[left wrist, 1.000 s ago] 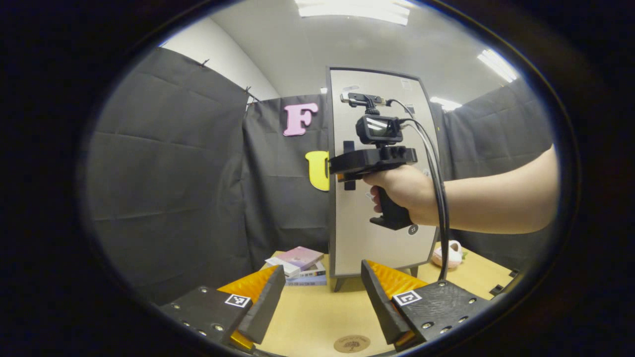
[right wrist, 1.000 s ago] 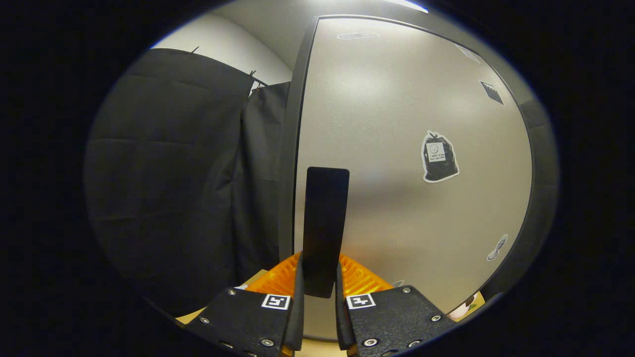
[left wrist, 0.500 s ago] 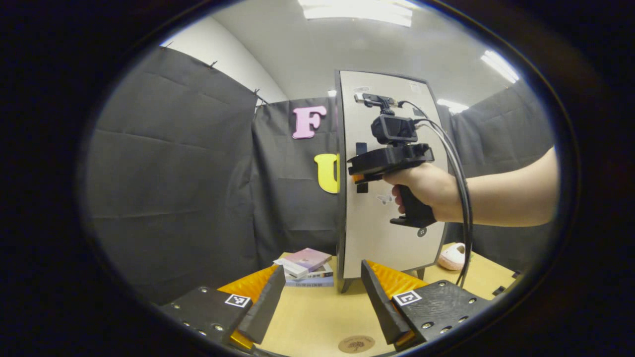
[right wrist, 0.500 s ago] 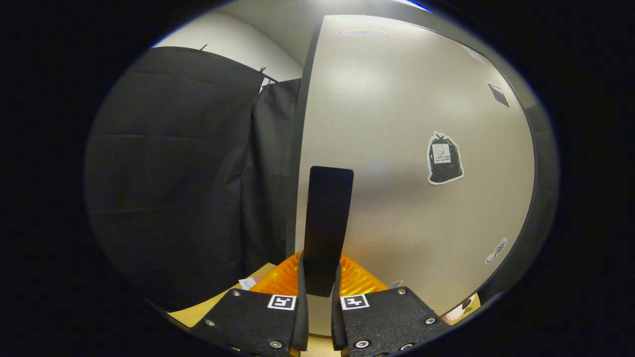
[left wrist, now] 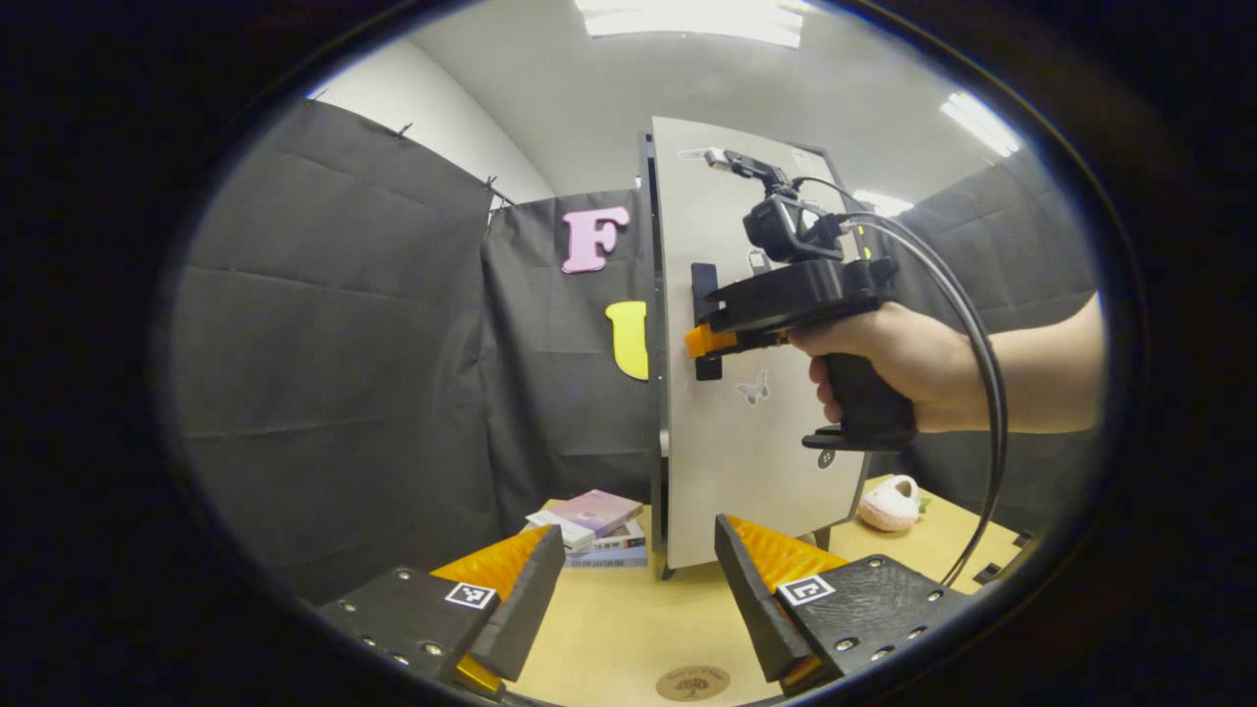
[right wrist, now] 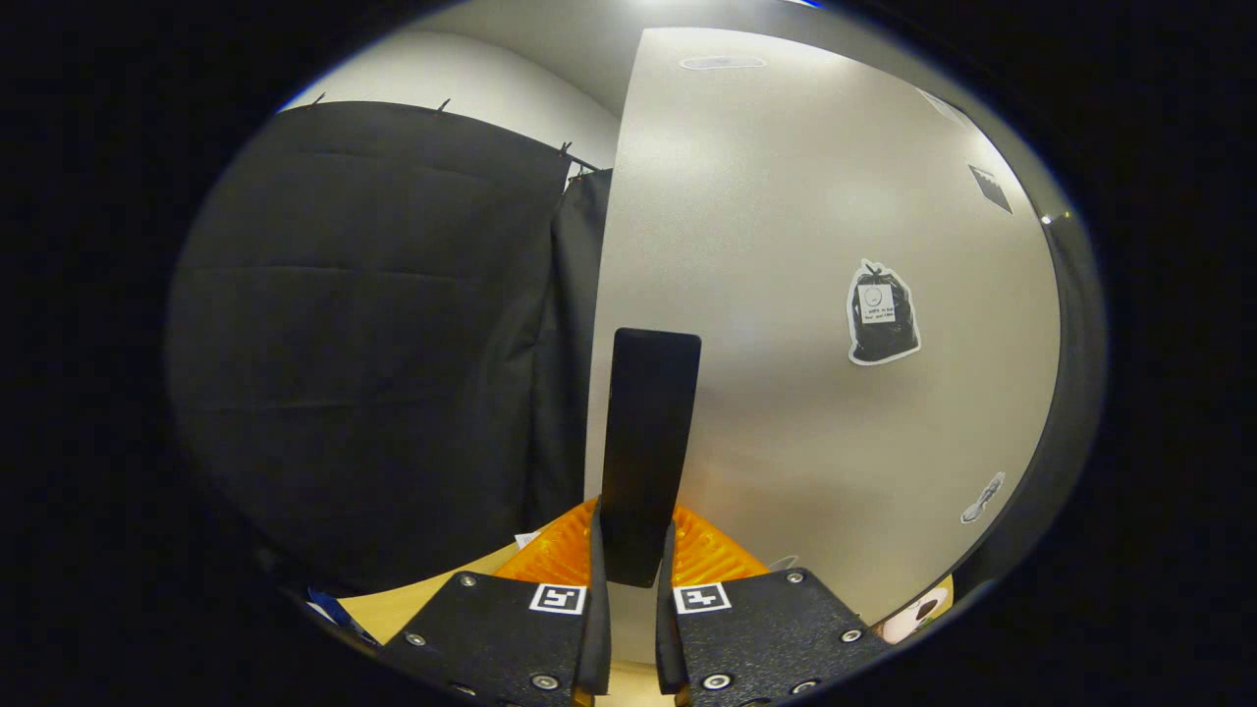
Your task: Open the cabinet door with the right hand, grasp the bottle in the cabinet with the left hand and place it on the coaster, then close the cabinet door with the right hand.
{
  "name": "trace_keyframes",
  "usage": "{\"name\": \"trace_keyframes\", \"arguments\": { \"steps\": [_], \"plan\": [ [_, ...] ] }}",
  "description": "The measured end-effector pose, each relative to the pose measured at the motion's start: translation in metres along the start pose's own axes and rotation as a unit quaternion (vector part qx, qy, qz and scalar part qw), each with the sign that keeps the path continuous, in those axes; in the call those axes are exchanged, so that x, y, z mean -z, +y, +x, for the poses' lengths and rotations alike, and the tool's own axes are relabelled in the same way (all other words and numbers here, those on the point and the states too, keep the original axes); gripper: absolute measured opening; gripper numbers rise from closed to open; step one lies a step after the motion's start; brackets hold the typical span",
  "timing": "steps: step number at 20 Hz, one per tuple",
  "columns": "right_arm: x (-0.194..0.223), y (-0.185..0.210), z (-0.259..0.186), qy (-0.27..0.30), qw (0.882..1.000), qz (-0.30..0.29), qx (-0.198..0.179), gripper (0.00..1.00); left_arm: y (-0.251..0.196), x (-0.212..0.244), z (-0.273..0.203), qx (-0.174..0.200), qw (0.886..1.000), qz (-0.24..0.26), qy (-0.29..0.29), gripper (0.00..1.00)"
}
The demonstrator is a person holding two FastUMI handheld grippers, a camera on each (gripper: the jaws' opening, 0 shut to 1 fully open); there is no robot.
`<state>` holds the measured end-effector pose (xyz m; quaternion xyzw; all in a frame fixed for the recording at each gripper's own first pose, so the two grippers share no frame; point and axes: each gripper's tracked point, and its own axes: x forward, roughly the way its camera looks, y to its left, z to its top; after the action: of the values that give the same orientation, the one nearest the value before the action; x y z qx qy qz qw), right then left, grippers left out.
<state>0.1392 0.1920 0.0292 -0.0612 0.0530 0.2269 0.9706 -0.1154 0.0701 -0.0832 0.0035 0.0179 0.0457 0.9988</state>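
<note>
In the left gripper view a tall cabinet stands on the wooden table, its pale door (left wrist: pixel 746 422) swung a little away from the dark frame (left wrist: pixel 652 393). A hand holds my right gripper (left wrist: pixel 699 342) shut on the door's black vertical handle (left wrist: pixel 704 285). The right gripper view has the same handle (right wrist: pixel 648 432) upright between my right gripper (right wrist: pixel 628 579) fingers, which press it from both sides, with the pale door (right wrist: pixel 786 295) behind. My left gripper (left wrist: pixel 638 579) hangs open and empty low over the table. A round brown coaster (left wrist: pixel 692 681) lies just in front of it. The cabinet's inside is hidden.
A stack of books (left wrist: pixel 592 528) lies on the table (left wrist: pixel 619 628) left of the cabinet's foot. A small pink and white toy (left wrist: pixel 890 503) sits to the right of the cabinet. Black cloth walls close the booth behind and on both sides.
My right gripper has pulled the handle toward me and to the right, and the door has swung a little out of its frame. My left gripper has stayed open in place.
</note>
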Motion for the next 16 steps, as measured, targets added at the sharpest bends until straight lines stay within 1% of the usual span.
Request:
{"name": "trace_keyframes", "arguments": {
  "steps": [5,8,11,13,14,16],
  "plan": [
    [0.001,0.001,-0.009,-0.004,0.999,0.0,-0.043,0.18,-0.001,0.004,0.003,-0.011,1.0,0.003,0.003,0.88],
    [0.002,0.001,-0.016,0.001,0.998,0.0,-0.069,0.18,-0.006,0.002,0.005,-0.01,1.0,-0.009,0.002,0.88],
    [0.001,0.001,-0.021,-0.001,0.996,0.001,-0.091,0.18,-0.01,-0.004,0.011,-0.019,1.0,-0.002,-0.002,0.88],
    [0.002,0.0,-0.024,-0.003,0.994,0.004,-0.107,0.18,-0.014,-0.003,0.013,-0.021,1.0,-0.006,-0.002,0.83],
    [0.002,0.0,-0.025,-0.003,0.993,0.002,-0.117,0.18,-0.016,-0.002,0.016,-0.021,1.0,-0.007,0.0,0.88],
    [0.002,-0.001,-0.027,-0.004,0.991,0.002,-0.137,0.18,-0.02,0.001,0.02,-0.022,1.0,-0.007,0.005,0.88]
  ]
}}
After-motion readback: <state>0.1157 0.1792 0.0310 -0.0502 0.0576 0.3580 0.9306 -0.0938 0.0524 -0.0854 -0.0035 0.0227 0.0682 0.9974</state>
